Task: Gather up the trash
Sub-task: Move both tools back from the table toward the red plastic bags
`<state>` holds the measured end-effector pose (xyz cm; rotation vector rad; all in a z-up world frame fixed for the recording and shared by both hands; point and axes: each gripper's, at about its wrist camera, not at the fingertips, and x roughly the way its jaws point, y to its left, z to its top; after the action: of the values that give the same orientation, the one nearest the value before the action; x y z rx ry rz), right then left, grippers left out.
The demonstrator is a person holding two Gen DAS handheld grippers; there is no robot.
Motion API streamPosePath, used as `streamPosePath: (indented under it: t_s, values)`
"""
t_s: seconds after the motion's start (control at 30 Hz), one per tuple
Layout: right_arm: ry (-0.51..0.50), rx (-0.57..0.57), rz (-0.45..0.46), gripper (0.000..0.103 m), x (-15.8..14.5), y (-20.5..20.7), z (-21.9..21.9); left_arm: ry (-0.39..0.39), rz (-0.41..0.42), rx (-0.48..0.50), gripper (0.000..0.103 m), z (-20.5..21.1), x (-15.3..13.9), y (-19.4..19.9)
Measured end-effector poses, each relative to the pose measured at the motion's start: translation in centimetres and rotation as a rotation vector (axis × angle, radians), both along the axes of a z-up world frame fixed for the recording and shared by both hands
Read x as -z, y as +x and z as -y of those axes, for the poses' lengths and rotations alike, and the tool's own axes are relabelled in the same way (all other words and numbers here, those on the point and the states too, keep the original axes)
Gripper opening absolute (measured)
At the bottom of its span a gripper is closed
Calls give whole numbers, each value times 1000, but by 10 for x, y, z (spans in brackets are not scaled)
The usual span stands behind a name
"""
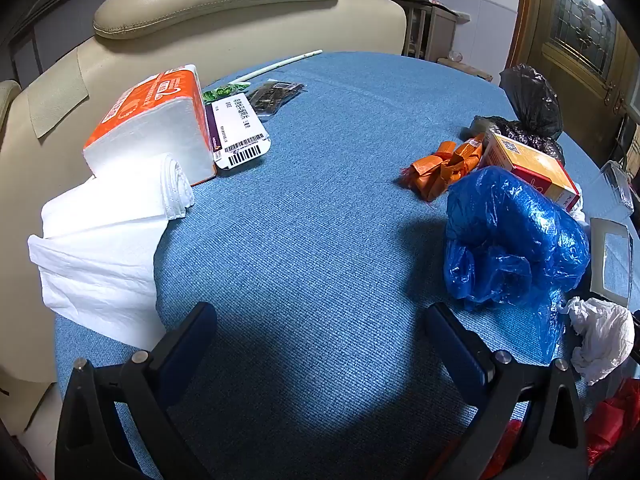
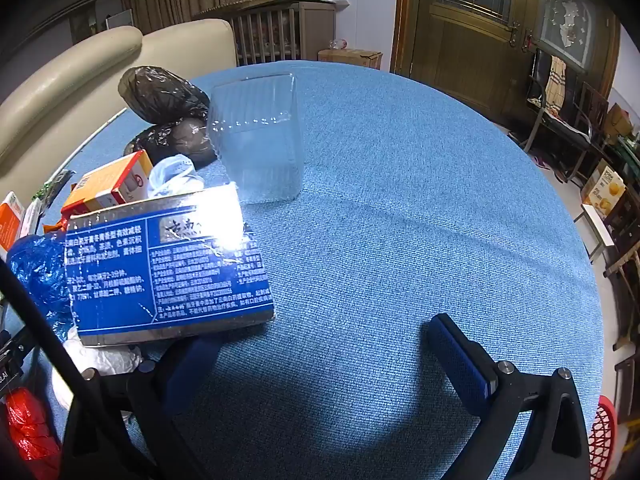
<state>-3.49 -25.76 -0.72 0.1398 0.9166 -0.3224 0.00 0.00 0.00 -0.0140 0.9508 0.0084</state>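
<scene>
While both grippers' jaws gape empty, a crumpled blue plastic bag [image 1: 512, 240] lies glossy on the tablecloth [image 1: 320, 200].

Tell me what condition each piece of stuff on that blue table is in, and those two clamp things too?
Left gripper: fingers open, holding nothing.
Right gripper: fingers open, holding nothing.
Blue plastic bag: crumpled.
Black bag: bunched up.
Clear plastic container: empty.
White paper roll: partly unrolled.
Blue printed box: flattened, lying tilted.
Orange wrapper: scrunched.
</scene>
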Motion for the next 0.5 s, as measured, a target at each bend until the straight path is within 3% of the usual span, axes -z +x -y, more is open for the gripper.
streamPosePath:
  t_s: [0.33,0.4,0.5]
  values:
    - [1,-4,2,103,0,-1,1,2,-7,13,103,0,-1,-2]
    - [15,-53,-30,103,-2,-1,4,18,-8,13,103,-2,-4,-8]
    - [46,5,-13,103,-10,-17,16,39,31,7,103,-7,-16,-23]
